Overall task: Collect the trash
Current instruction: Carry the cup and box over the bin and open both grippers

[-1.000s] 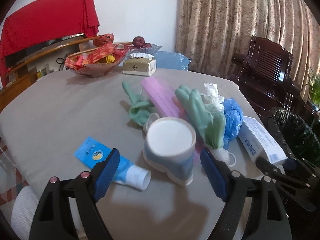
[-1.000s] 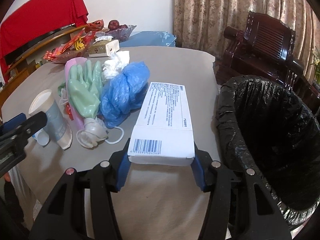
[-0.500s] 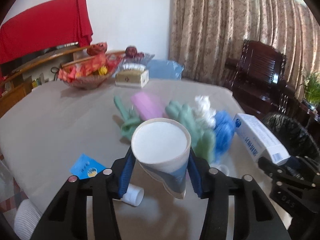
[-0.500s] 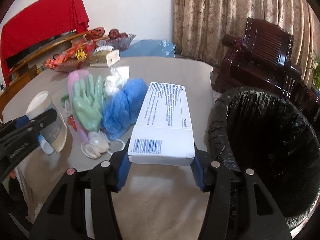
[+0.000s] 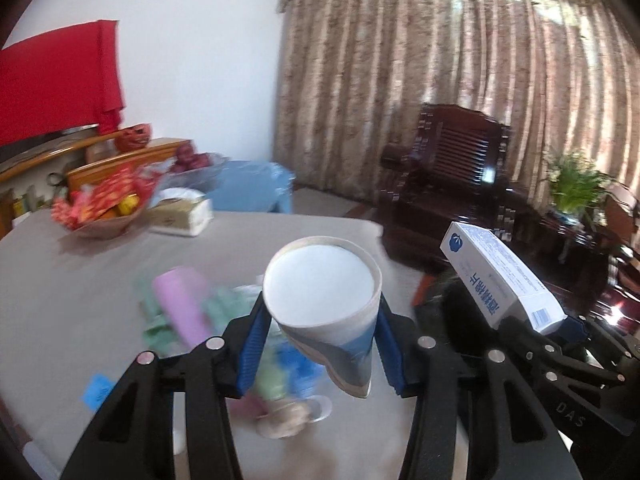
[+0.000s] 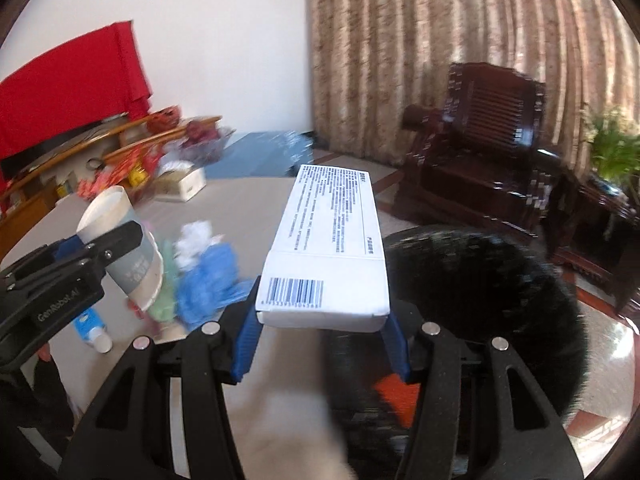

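The paper cup [image 5: 324,304] is up off the desk [image 5: 80,280], pinched between the left gripper [image 5: 320,344]'s fingers, and the white carton [image 6: 328,248] sits clamped in the right gripper [image 6: 322,340], right beside the black-lined bin [image 6: 480,288]. Looks like the carry-to-bin step: next, each load needs to get over the opening before letting go. Gloves [image 6: 208,276] and a tube [image 6: 94,330] wait on the desk; both tools crowd together, so collision's the risk.
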Motion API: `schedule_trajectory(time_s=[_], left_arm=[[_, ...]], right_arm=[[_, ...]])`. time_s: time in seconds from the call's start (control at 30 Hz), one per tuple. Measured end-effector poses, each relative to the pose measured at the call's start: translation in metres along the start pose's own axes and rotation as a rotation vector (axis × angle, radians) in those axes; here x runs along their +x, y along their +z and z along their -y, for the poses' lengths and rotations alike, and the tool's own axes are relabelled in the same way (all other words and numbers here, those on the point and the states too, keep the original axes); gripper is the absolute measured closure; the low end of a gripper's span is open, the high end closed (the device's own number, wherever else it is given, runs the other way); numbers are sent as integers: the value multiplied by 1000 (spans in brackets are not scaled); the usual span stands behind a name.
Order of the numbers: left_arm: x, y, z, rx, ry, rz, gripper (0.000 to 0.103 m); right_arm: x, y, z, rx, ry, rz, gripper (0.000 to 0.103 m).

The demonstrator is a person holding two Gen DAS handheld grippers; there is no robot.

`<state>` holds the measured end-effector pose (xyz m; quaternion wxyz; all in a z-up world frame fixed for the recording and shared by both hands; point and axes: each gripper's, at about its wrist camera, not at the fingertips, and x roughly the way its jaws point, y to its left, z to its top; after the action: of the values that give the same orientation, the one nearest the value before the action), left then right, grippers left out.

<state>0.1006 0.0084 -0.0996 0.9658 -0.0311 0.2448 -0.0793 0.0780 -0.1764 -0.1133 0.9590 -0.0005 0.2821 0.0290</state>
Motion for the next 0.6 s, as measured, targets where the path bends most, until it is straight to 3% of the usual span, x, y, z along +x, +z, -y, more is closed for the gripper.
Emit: schedule_trajectory(time_s=[0.33, 0.6], left_arm=[[46, 13, 94, 48, -179, -26, 54], [87, 14, 157, 73, -267, -85, 52]], right_arm=[[-15, -16, 103, 88, -204, -11, 52], [2, -39, 145, 124, -282, -72, 52]])
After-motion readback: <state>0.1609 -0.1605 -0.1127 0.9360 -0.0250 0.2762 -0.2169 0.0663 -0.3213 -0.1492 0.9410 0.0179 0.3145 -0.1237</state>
